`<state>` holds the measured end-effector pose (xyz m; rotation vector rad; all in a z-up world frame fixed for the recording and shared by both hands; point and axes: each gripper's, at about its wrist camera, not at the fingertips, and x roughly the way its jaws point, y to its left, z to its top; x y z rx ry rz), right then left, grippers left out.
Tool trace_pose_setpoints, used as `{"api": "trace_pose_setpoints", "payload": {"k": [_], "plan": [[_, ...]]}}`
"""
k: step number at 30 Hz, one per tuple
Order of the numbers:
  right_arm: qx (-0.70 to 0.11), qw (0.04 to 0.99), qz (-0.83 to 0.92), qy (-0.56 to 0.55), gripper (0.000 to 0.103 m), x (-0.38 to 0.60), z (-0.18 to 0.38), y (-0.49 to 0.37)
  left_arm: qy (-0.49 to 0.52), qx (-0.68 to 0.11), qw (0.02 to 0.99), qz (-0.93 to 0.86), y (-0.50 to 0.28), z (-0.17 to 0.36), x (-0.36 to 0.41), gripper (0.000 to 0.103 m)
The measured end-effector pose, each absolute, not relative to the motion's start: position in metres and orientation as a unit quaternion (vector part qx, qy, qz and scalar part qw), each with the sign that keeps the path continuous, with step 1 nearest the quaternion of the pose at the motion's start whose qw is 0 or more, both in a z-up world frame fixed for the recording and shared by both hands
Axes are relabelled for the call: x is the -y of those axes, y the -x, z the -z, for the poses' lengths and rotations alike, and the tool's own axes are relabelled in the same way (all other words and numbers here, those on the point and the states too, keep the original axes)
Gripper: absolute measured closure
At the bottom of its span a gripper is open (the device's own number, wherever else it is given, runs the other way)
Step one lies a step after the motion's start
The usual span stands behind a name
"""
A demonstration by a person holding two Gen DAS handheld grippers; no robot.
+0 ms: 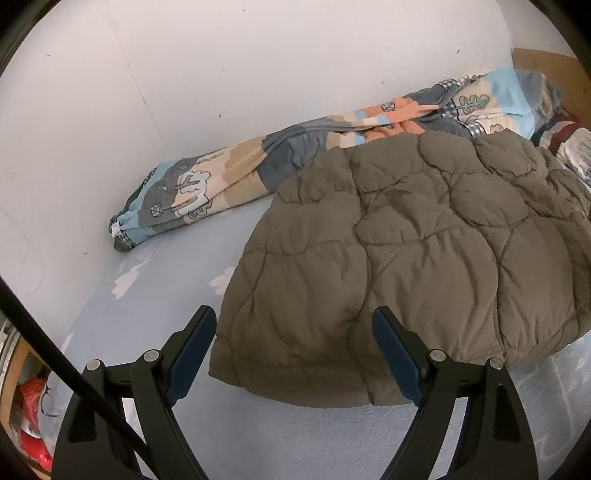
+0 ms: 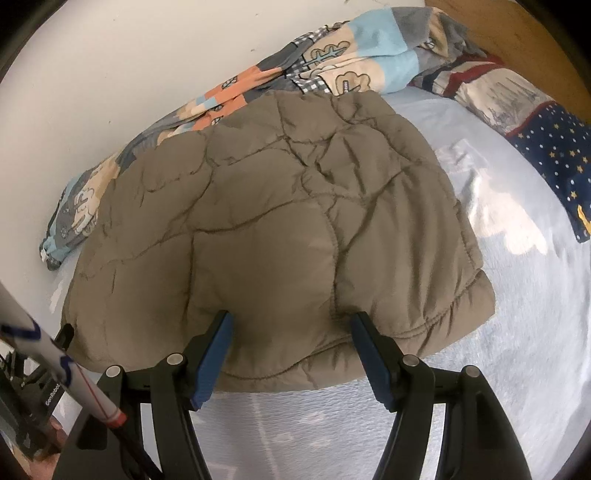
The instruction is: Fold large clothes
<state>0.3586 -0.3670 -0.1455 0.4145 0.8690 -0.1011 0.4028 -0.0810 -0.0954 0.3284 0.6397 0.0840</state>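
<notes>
- Lying folded on the pale blue bed sheet (image 2: 517, 332), your brown quilted jacket (image 2: 266, 229) fills the middle of both views; its far edge overlaps the rolled patterned quilt (image 1: 229, 173) along the white wall (image 1: 184, 74).
- Your left view cuts the jacket off at the right rim, so you cannot see its right edge there; the right view shows the whole outline.
- What sits under the top layer is hidden: sleeves, collar and zip do not show anywhere.
- Your left gripper (image 1: 295, 354) has its jaws wide, nothing pinched; the near left corner of the jacket lies between the fingers (image 1: 192, 354), but the pads are not pressing on it.
- Your right gripper (image 2: 291, 354) also stands with jaws apart, its tips over the near hem. Whether the tips touch the cloth is hard to tell; the cloth is not clamped.
- A dark cable (image 1: 66, 362) crosses the lower left of the left view, blocking part of that gripper's body.
- A white tube with blue and red marks (image 2: 55, 362) cuts across the lower left of the right view.
- A navy pillow with stars (image 2: 554, 158) lies at the far right, beside a wooden board (image 2: 517, 33).
- Red items (image 1: 33, 398) at the left view's lower edge are too cut off to identify.
</notes>
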Motion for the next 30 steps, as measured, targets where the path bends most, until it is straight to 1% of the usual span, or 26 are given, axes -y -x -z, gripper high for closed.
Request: {"api": "trace_pose_setpoints", "payload": {"k": [5,8,12,15,19,22,25,30], "plan": [[-0.417,0.880,0.049,-0.222,0.030,0.377,0.145,-0.355,-0.152,-0.320,0.934,-0.039,-0.406,0.095,0.076,0.017],[-0.418,0.877,0.057,-0.229,0.028,0.382,0.145,-0.354,-0.097,-0.358,0.928,-0.029,-0.417,0.096,0.057,0.017],[-0.411,0.869,0.080,-0.262,0.026,0.402,0.143,-0.346,0.049,-0.429,0.902,-0.023,-0.435,0.099,0.001,0.017],[-0.407,0.854,0.099,-0.308,0.024,0.423,0.145,-0.335,0.173,-0.465,0.868,-0.023,-0.443,0.107,-0.046,0.017],[-0.402,0.821,0.117,-0.388,0.022,0.452,0.157,-0.318,0.296,-0.486,0.822,-0.030,-0.445,0.128,-0.091,0.017],[-0.394,0.793,0.127,-0.447,0.019,0.471,0.168,-0.307,0.365,-0.490,0.791,-0.005,-0.445,0.144,-0.102,0.017],[-0.377,0.763,0.111,-0.513,0.017,0.485,0.180,-0.300,0.394,-0.487,0.780,0.016,-0.446,0.152,-0.100,0.017],[-0.358,0.748,0.101,-0.550,0.015,0.492,0.192,-0.300,0.410,-0.478,0.776,0.028,-0.452,0.160,-0.094,0.017]]}}
